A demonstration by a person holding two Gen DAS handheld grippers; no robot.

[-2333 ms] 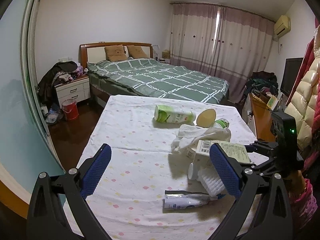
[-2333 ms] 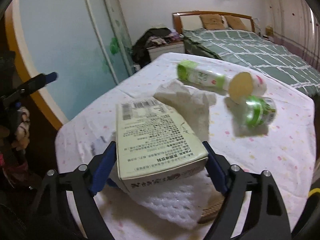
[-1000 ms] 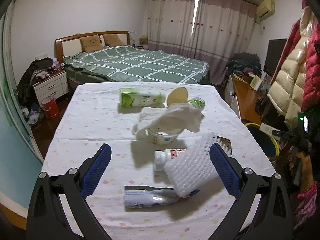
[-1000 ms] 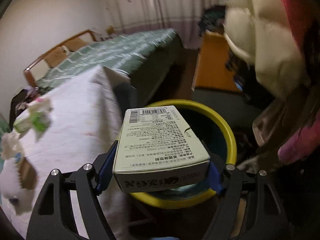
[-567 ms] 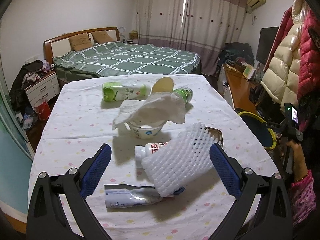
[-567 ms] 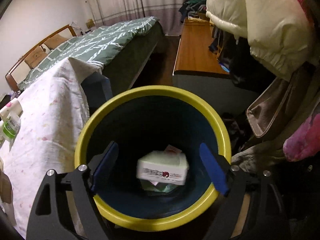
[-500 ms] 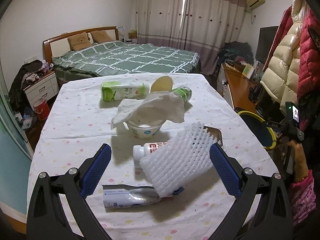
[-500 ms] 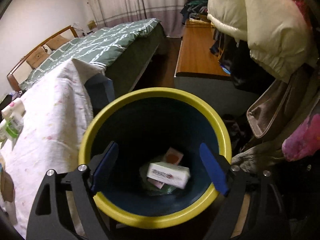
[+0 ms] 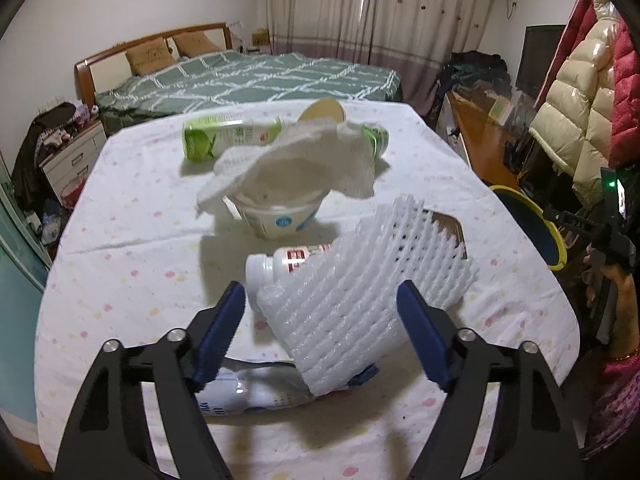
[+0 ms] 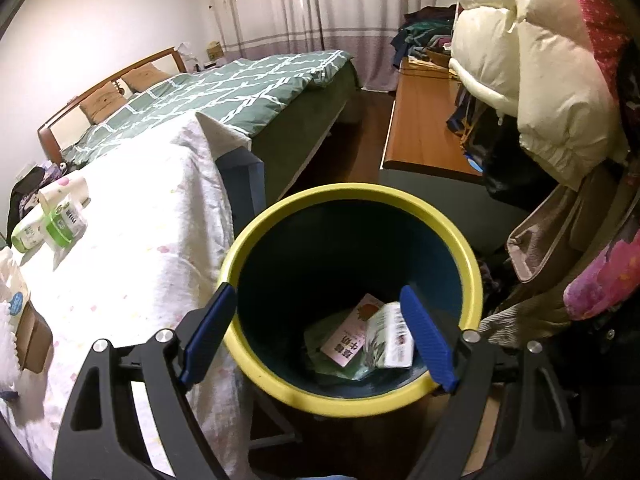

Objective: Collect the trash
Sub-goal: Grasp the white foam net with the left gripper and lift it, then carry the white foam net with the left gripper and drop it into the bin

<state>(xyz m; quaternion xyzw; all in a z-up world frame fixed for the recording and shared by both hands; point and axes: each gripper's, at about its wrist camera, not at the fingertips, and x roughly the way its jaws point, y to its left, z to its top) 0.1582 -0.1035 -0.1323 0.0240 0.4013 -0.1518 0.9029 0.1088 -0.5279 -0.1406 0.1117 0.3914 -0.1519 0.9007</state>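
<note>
My left gripper [image 9: 320, 336] is open, its jaws on either side of a white foam net [image 9: 360, 292] on the table, not touching it. Under and around the net lie a white pill bottle [image 9: 280, 264], a squeezed tube [image 9: 256, 394], a yogurt cup [image 9: 280, 216] with a crumpled tissue [image 9: 296, 164] over it, and a green carton [image 9: 228, 136]. My right gripper [image 10: 318, 334] is open and empty above the yellow-rimmed bin [image 10: 460, 240]. The milk carton [image 10: 390, 336] lies at the bin's bottom with other boxes.
The table [image 9: 132, 248] has a dotted white cloth. The bin also shows at the table's right side in the left wrist view [image 9: 548, 232]. A bed [image 9: 248, 76] lies behind, a wooden desk [image 10: 424, 116] and hanging coats [image 10: 528, 60] to the right.
My right gripper carried the carton from the table to the bin, opened and dropped it in. My left gripper moved forward and lower, closing in on the foam net.
</note>
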